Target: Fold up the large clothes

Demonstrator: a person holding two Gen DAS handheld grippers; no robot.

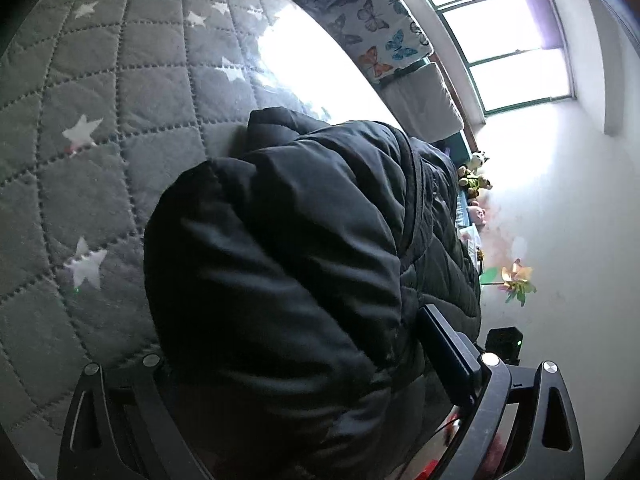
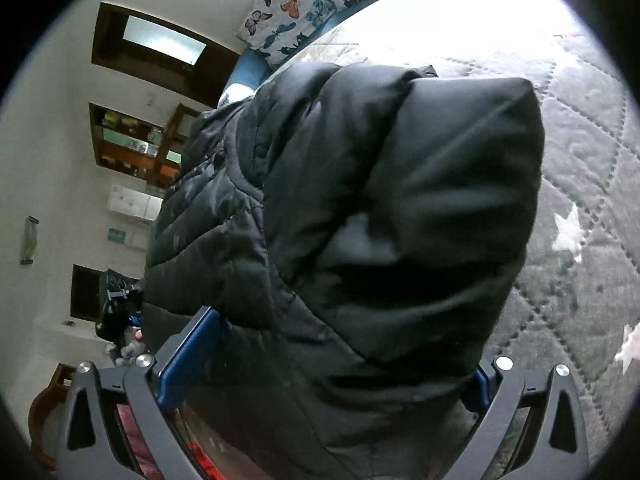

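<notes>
Both tilted sideways, low over the bed (image 1: 100,140): left gripper (image 1: 316,376) and right gripper (image 2: 320,368), jaws clamped on bunched folds of the black jacket (image 1: 280,240). Jacket lying on the quilt, long axis toward the butterfly pillows (image 1: 372,28). Window (image 1: 516,44) in left view only; shelves (image 2: 132,148) in right only.

One black jacket (image 1: 280,248) is counted, seen also from the right wrist (image 2: 380,208). Two grippers are counted: left (image 1: 304,368), right (image 2: 332,360). One quilt (image 1: 100,128) is seen, with six white stars countable in the left view. Two butterfly pillows (image 1: 380,36) are seen. One window (image 1: 516,40) is counted. One pinwheel (image 1: 516,280) is seen. The toys (image 1: 476,176) are too small to count.
</notes>
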